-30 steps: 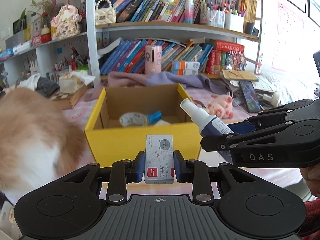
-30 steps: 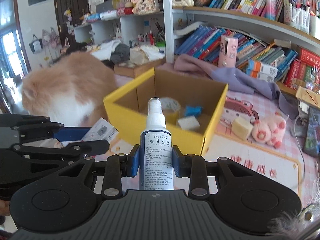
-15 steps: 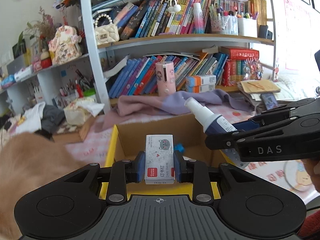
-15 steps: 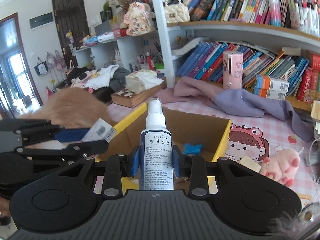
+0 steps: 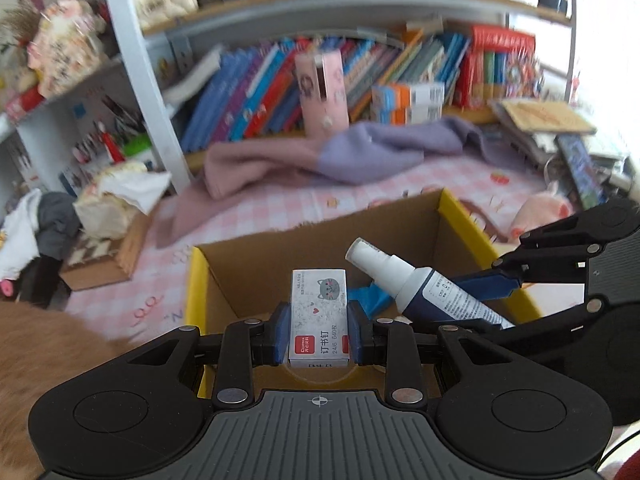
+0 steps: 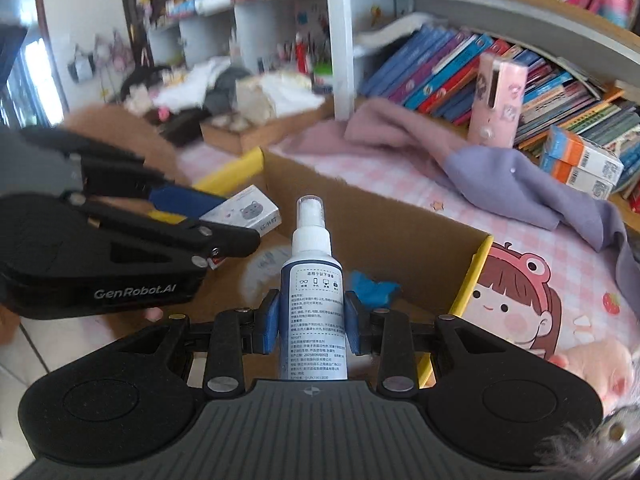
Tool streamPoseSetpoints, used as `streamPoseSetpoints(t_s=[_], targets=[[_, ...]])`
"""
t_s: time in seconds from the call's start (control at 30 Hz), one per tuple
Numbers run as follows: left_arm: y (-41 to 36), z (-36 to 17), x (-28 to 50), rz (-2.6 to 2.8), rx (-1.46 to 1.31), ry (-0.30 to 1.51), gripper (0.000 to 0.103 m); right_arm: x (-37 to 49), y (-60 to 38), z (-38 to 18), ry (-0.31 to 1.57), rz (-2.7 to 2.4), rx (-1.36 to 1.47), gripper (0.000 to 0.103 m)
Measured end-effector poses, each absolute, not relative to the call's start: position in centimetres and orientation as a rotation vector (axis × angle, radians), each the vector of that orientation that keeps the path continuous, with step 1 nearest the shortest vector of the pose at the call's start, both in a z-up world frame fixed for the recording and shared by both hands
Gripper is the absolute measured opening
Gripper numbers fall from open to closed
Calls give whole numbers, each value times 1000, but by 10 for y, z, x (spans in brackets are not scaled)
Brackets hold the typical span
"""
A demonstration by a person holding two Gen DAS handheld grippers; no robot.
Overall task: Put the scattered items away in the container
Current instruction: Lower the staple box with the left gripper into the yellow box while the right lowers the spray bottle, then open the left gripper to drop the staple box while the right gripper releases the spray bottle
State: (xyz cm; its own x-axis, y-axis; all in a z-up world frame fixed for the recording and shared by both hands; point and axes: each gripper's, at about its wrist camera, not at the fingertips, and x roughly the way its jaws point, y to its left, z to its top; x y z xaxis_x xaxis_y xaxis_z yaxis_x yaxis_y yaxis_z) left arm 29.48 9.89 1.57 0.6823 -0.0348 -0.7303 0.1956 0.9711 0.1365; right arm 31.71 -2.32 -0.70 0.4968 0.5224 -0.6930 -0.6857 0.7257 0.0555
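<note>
Now my left gripper (image 5: pixel 319 334) clamps the staple box (image 5: pixel 319 316) and my right gripper (image 6: pixel 311 326) clamps the spray bottle (image 6: pixel 314 300), both poised above the open yellow cardboard box (image 5: pixel 460 220) on the pink checked cloth (image 5: pixel 256 216).

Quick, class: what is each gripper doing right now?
Left gripper: shut on the staple box.
Right gripper: shut on the spray bottle.

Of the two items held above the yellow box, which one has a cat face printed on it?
The small white staple box, held by the left gripper. The spray bottle in the right gripper has only text and small icons.
</note>
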Motion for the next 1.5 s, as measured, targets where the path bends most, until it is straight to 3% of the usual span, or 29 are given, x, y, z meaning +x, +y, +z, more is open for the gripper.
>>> streamPoseSetpoints(t_s=[0.4, 0.63, 0.7, 0.83, 0.97, 1.1, 1.23, 1.5], targets=[[102, -33, 350, -126, 257, 1029, 28, 385, 15, -41, 949, 767, -508, 31], [102, -41, 352, -119, 246, 1057, 31, 386, 16, -52, 950, 797, -532, 31], [103, -38, 350, -108, 241, 1032, 33, 382, 15, -49, 920, 798, -519, 32], [110, -26, 342, -73, 198, 978, 48, 378, 7, -38, 871, 803, -470, 39], [117, -8, 324, -84, 140, 909, 50, 369, -10, -19, 821, 815, -381, 46], [109, 14, 297, -96, 137, 823, 52, 355, -22, -1, 766, 795, -333, 46], [102, 29, 271, -101, 125, 748, 63, 330, -36, 13, 713, 761, -291, 46], [97, 48, 219, -105, 77, 662, 65, 280, -58, 35, 629, 705, -221, 46]])
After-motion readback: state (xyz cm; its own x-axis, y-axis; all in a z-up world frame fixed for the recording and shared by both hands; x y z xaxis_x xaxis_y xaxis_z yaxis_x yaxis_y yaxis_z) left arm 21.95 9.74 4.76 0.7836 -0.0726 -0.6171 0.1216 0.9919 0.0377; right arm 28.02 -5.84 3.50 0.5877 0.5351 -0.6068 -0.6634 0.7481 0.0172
